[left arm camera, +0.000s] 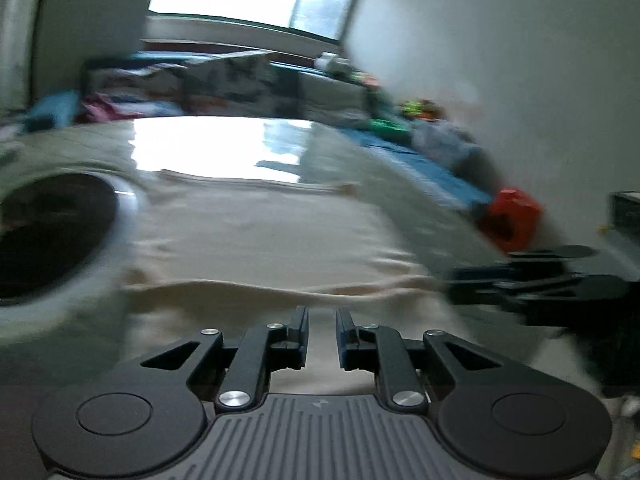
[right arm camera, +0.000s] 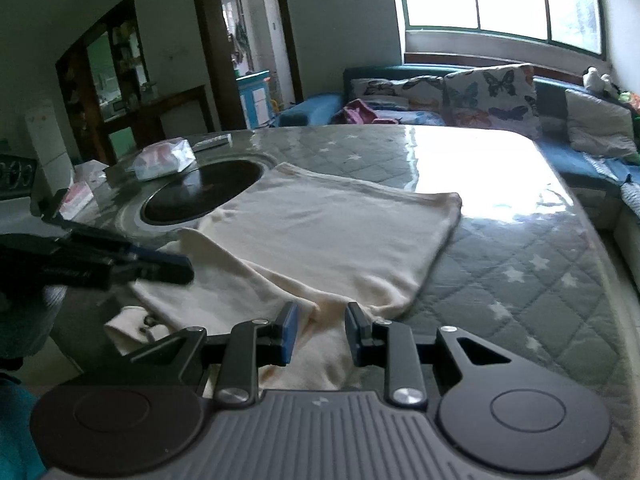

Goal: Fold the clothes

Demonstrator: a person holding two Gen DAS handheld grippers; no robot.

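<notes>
A cream garment (right arm camera: 320, 236) lies partly folded on the table's quilted grey cover, its near edge bunched toward me; it fills the middle of the blurred left wrist view (left arm camera: 260, 248). My left gripper (left arm camera: 322, 330) is open with its jaws apart just above the garment's near part, holding nothing. It shows from the side in the right wrist view (right arm camera: 168, 266). My right gripper (right arm camera: 318, 330) is open over the garment's near bunched edge, empty. It shows at the right in the left wrist view (left arm camera: 500, 284).
A round black inset plate (right arm camera: 204, 192) sits in the table beside the garment. A tissue pack (right arm camera: 164, 158) and a remote (right arm camera: 212, 142) lie behind it. A sofa with butterfly cushions (right arm camera: 488, 92) stands beyond the table. A red object (left arm camera: 512, 220) is at the right.
</notes>
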